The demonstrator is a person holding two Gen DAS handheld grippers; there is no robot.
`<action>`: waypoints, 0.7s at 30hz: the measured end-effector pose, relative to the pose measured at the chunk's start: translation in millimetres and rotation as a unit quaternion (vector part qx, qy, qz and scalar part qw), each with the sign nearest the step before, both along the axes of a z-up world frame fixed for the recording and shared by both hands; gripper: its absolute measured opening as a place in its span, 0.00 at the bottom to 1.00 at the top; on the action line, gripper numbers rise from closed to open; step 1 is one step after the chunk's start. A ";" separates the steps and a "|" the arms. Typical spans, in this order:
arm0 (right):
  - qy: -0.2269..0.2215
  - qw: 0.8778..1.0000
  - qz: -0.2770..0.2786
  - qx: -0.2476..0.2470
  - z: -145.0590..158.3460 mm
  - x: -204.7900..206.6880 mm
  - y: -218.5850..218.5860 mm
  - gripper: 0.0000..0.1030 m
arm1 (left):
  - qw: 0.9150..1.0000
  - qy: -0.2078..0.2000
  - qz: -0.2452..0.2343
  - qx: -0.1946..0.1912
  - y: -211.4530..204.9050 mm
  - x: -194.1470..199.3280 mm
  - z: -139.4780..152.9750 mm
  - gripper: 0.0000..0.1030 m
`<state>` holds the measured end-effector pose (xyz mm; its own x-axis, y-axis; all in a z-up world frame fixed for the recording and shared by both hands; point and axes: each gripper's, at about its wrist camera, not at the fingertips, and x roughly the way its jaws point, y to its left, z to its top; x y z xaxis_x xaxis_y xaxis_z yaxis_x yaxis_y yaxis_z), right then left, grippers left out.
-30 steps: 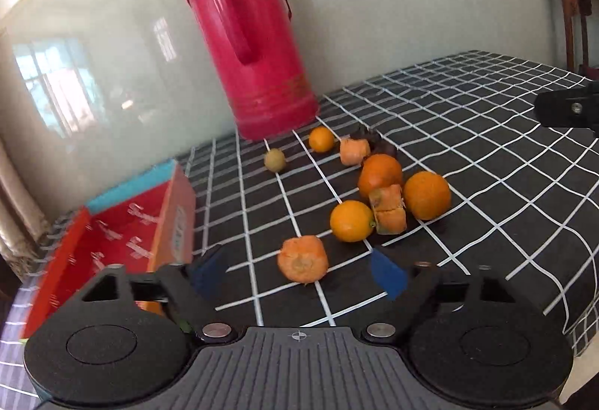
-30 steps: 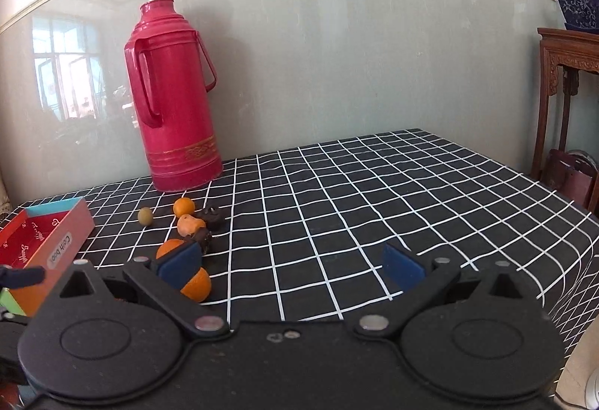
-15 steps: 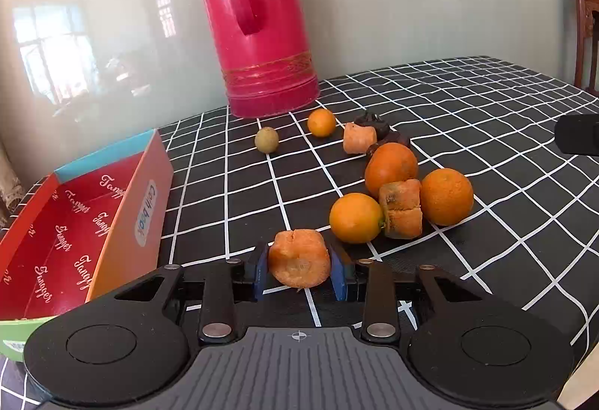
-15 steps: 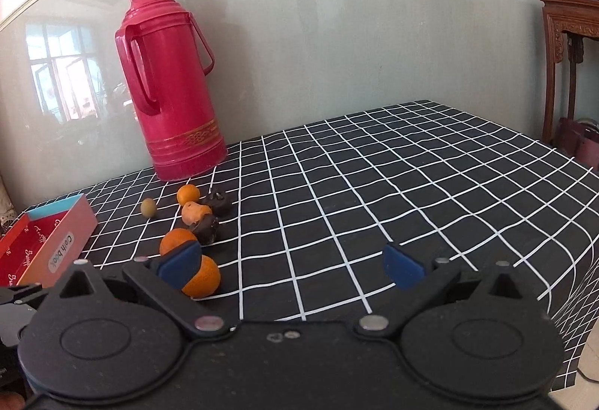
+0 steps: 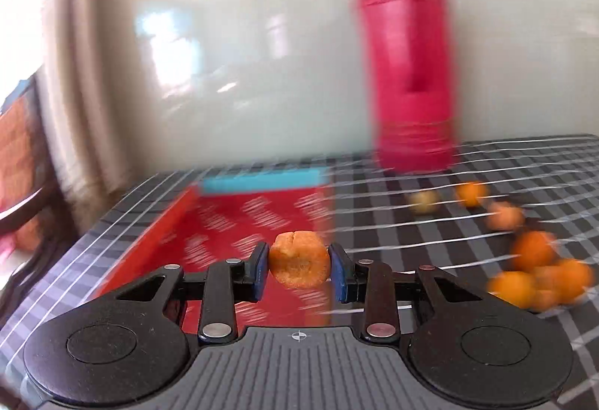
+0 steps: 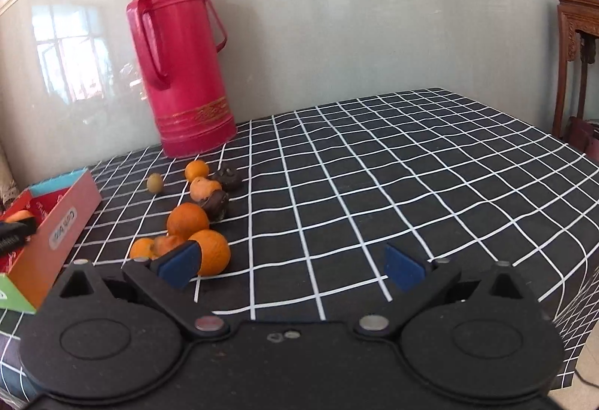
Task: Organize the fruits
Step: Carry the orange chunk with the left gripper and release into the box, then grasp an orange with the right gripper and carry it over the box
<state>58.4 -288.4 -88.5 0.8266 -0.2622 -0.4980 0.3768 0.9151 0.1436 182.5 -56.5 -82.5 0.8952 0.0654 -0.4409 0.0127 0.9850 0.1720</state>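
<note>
checkered black cloth covers the table [image 6: 374, 163] against a glossy pale wall. left tool [image 5: 299, 262] clenches an orange fruit piece [image 5: 299, 259] over the red box [image 5: 239, 219]; right tool [image 6: 292, 262] gapes, released. left view is blurred.

The box [image 6: 60, 223] carries a white oval label [image 6: 63, 227] on its orange side wall; its dark letters run sideways and are too soft to read with certainty. White script is printed in repeats across the red inside [image 5: 254, 219], blurred past reading. No other text is readable.
</note>
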 end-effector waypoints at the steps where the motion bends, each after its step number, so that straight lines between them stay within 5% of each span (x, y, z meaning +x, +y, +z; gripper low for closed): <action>1: 0.001 1.000 0.008 -0.001 -0.7 1.3 1.7 0.95 | 1.000 0.012 0.021 0.002 9.1 6.3 -2.4 0.33; 9: 0.013 0.997 0.072 -0.006 -0.1 19.8 8.9 0.86 | 0.993 0.062 0.101 0.022 44.4 26.2 -18.3 0.35; 11: 0.021 0.995 0.096 -0.005 0.4 29.5 10.1 0.79 | 0.993 0.060 0.100 0.013 46.1 23.6 -14.0 0.75; 13: 0.033 0.992 0.119 -0.003 -0.4 39.8 10.7 0.67 | 0.993 0.034 0.115 0.013 46.0 14.2 -7.4 0.89; 21: 0.047 0.987 0.153 0.006 -6.4 63.6 8.9 0.38 | 0.997 -0.022 0.072 -0.026 54.4 -18.1 27.1 0.94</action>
